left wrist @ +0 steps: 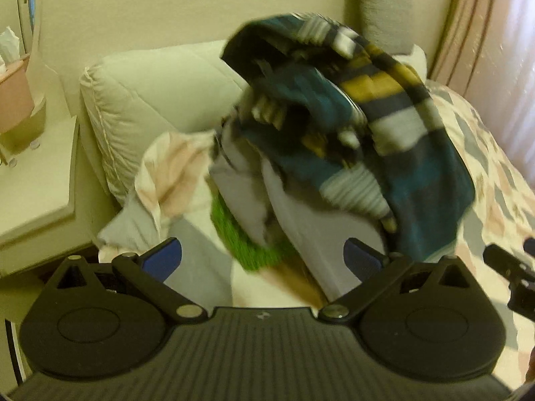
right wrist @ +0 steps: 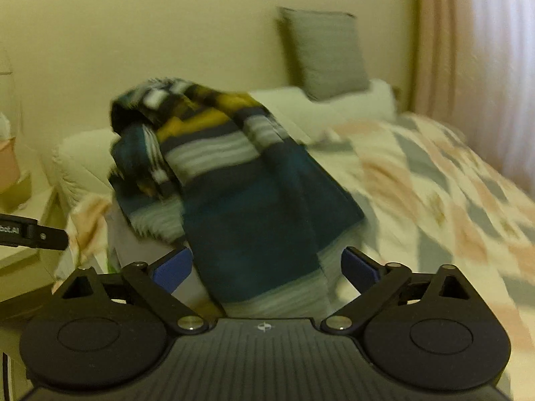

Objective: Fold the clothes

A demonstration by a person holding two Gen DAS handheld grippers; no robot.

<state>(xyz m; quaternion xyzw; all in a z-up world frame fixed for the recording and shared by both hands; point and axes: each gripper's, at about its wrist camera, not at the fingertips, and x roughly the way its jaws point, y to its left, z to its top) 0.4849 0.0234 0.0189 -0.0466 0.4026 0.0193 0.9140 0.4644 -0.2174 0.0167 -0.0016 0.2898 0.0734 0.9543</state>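
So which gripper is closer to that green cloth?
Left. The green cloth lies just ahead of the left gripper, between its open jaws; from the right gripper it's only a sliver off to the left.

Your left gripper (left wrist: pixel 262 255) has its blue fingers (left wrist: pixel 164 259) spread wide, gripping nothing. Your right gripper (right wrist: pixel 265 264) is likewise spread wide, level beside it.

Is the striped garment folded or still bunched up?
Bunched up. The striped garment drapes in crumpled layers over the clothes pile, with no flat, squared edges.
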